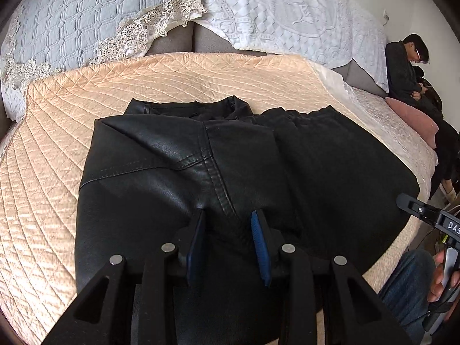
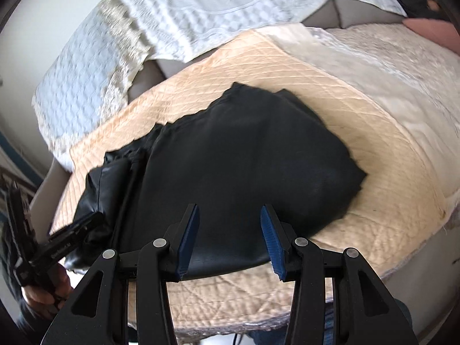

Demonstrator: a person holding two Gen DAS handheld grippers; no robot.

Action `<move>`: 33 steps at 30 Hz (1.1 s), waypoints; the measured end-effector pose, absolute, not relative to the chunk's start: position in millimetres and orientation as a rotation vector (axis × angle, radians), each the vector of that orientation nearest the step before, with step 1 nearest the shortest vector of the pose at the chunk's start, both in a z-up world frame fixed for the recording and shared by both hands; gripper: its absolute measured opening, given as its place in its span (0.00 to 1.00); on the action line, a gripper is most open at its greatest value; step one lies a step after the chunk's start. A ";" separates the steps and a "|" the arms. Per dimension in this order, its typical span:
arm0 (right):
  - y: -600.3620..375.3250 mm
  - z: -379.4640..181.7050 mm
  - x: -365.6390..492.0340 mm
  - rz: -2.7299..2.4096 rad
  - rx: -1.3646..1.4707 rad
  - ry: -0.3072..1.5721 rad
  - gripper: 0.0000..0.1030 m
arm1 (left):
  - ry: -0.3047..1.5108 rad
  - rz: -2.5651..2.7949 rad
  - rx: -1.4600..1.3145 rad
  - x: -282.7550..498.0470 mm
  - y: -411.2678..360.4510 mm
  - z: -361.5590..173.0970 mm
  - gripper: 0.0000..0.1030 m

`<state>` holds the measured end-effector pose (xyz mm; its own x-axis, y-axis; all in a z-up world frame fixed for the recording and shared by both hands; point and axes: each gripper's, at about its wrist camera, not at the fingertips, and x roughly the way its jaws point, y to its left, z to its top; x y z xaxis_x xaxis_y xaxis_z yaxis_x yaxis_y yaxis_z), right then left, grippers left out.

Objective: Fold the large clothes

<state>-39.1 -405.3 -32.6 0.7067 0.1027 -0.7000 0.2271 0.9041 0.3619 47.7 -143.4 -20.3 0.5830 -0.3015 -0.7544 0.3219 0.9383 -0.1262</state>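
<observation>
Peach quilt (image 1: 43, 172), black jacket (image 1: 172, 158) (both grippers (image 1: 228, 218) (image 2: 230, 215) agape, empty).

soft even daylight, strong fisheye bending at the edges, motion blur across the right wrist view

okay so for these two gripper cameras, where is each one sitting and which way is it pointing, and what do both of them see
Left wrist: sits on the left gripper, low over the black jacket, facing the headboard pillows; shows its open fingers, the person's right hand, jeans and a seated bystander.
Right wrist: sits on the right gripper, above the near bed edge, facing across the jacket; shows its open fingers and the left hand.
Shared: jacket, peach quilt, pillows, and each other's gripper.
</observation>
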 end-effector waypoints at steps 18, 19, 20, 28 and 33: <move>-448.3 -47.0 -81.2 -0.123 0.778 0.702 0.59 | 0.851 -0.382 -0.005 19.2 -129.5 5.1 0.35; -454.1 -51.6 -81.1 -0.127 0.816 0.700 0.59 | 0.855 -0.375 0.001 16.5 -128.2 2.9 0.35; -458.5 -54.5 -80.3 -0.124 0.842 0.699 0.59 | 0.861 -0.368 0.013 15.3 -128.1 -1.2 0.36; -483.6 -62.5 -60.0 -0.104 0.945 0.637 0.59 | 0.875 -0.302 0.030 27.5 -137.3 -14.4 0.36; -484.6 -63.8 -53.9 -0.110 0.973 0.606 0.60 | 0.870 -0.271 0.019 33.8 -146.1 -17.8 0.36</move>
